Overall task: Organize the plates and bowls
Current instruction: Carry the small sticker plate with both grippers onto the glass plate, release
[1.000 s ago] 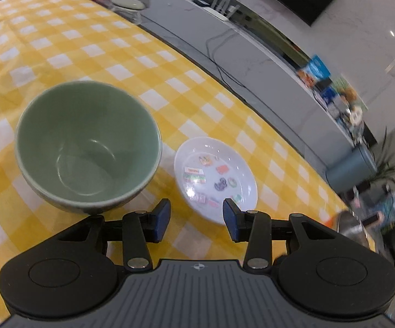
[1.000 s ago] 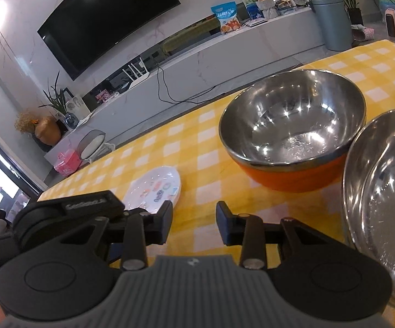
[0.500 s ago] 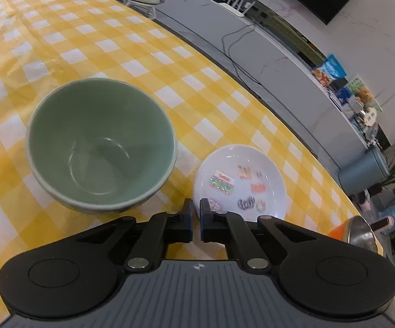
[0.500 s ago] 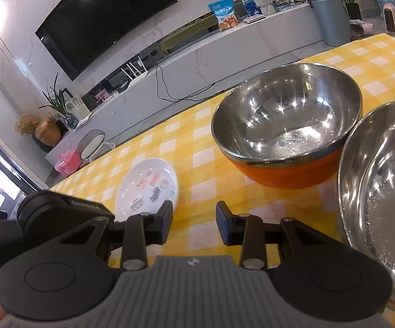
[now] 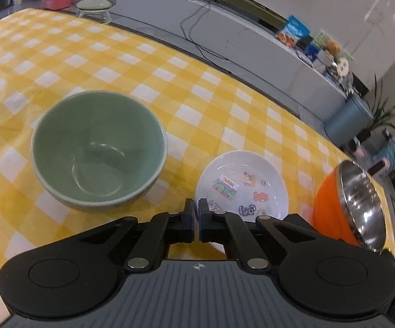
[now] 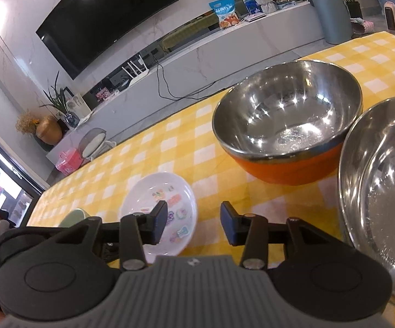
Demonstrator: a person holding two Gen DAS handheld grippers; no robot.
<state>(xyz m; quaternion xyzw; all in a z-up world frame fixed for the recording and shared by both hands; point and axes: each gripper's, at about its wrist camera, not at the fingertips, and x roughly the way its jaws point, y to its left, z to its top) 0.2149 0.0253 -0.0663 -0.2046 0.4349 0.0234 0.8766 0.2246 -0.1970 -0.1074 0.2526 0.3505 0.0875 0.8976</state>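
The left hand-held gripper (image 5: 196, 211) pinched the near rim of the white sticker plate (image 5: 242, 183), the right hand-held gripper (image 6: 193, 225) hung open, and the green bowl (image 5: 99, 147), orange steel bowl (image 6: 287, 125) and steel basin (image 6: 383, 191) ahead stood unstacked.

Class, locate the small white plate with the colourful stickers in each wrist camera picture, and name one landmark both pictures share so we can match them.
Left wrist view: the white sticker plate lies lower centre-right, its near rim between the left gripper's closed fingers.
Right wrist view: the same plate lies lower left, partly behind the open right gripper's left finger.
Shared landmark: the orange steel-lined bowl.
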